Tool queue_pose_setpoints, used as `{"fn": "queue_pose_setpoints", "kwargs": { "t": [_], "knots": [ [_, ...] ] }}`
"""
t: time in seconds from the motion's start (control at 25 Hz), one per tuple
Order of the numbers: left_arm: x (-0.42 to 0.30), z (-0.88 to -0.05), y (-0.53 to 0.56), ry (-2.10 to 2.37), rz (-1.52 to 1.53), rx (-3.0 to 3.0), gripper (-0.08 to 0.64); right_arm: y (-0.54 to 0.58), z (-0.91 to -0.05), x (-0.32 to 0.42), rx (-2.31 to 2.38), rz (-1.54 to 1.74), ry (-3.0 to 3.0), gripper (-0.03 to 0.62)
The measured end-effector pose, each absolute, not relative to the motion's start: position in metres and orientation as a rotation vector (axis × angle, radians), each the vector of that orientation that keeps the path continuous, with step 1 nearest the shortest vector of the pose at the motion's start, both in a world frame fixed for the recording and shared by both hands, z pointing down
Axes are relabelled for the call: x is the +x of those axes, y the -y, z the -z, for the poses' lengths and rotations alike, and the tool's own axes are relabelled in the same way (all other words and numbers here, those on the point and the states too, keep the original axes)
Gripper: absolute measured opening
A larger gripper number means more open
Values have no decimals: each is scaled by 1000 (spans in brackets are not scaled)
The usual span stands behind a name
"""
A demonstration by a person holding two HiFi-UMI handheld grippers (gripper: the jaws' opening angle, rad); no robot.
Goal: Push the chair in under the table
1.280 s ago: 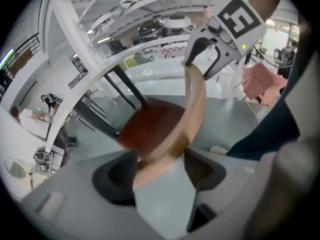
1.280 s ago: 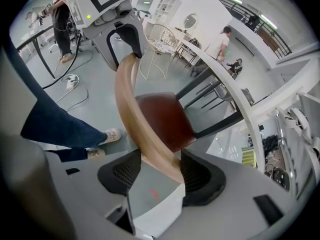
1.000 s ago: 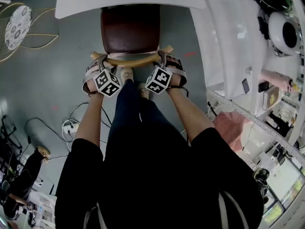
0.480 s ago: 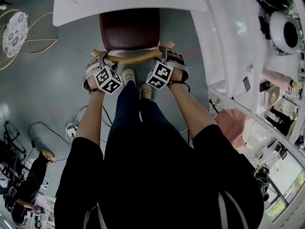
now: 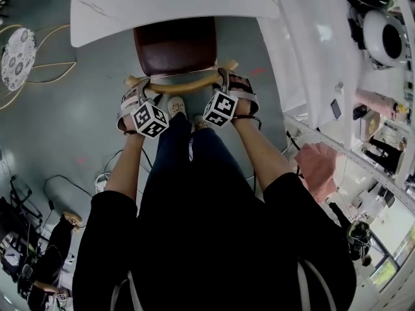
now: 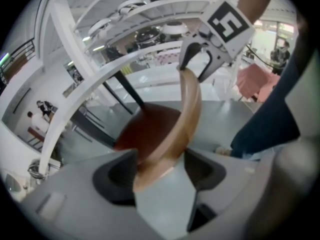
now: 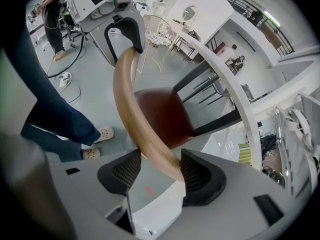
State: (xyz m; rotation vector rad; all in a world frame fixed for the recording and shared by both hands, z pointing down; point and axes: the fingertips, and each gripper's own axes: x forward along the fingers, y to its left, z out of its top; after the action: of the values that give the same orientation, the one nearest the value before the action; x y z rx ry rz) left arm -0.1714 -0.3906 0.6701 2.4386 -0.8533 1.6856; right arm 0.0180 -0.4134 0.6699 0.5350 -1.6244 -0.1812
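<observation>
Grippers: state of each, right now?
Left gripper: closed on the chair backrest, left end.
Right gripper: closed on the same backrest, right end.

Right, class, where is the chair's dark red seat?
Head view, top centre: the dark red seat lies partly under the white table, beyond the curved wooden backrest.

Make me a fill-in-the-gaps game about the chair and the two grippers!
The left gripper and right gripper have their jaws shut on a curved backrest made of ___.
The front of the chair seat is tucked ___ the table.
The table top's colour is ___.
Missing words: wood, under, white.
</observation>
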Motion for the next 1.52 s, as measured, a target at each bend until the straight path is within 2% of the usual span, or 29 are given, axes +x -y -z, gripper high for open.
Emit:
{"fn": "queue_pose_setpoints", "kwargs": {
  "t": [0.24,0.36,0.44,0.52,0.56,0.6,0.64,0.72,0.96,1.52],
  "knots": [
    [-168,-663,386,820,-1668,2466,285,407,-665,16,552,55,1654,224],
    [-164,-645,387,852,-1601,2514,255,406,-648,14,605,41,1700,222],
    [-163,-631,389,903,-1544,2530,205,406,-635,9,630,53,1731,222],
    [-162,-616,392,952,-1488,2544,120,406,-623,5,648,67,1757,221],
    [-162,-610,394,976,-1465,2551,79,407,-617,3,662,74,1768,192],
    [-161,-604,396,1001,-1446,2556,53,409,-611,2,680,81,1779,126],
    [-162,-598,400,1028,-1432,2556,36,412,-604,1,700,88,1789,90],
    [-162,-585,408,1091,-1406,2548,10,420,-590,-1,744,102,1808,41],
    [-159,-524,429,1337,-1232,2572,8,447,-527,-6,927,142,1919,21],
    [-156,-318,466,1848,-629,2580,8,486,-321,-10,1403,193,2281,20]
  ]
}}
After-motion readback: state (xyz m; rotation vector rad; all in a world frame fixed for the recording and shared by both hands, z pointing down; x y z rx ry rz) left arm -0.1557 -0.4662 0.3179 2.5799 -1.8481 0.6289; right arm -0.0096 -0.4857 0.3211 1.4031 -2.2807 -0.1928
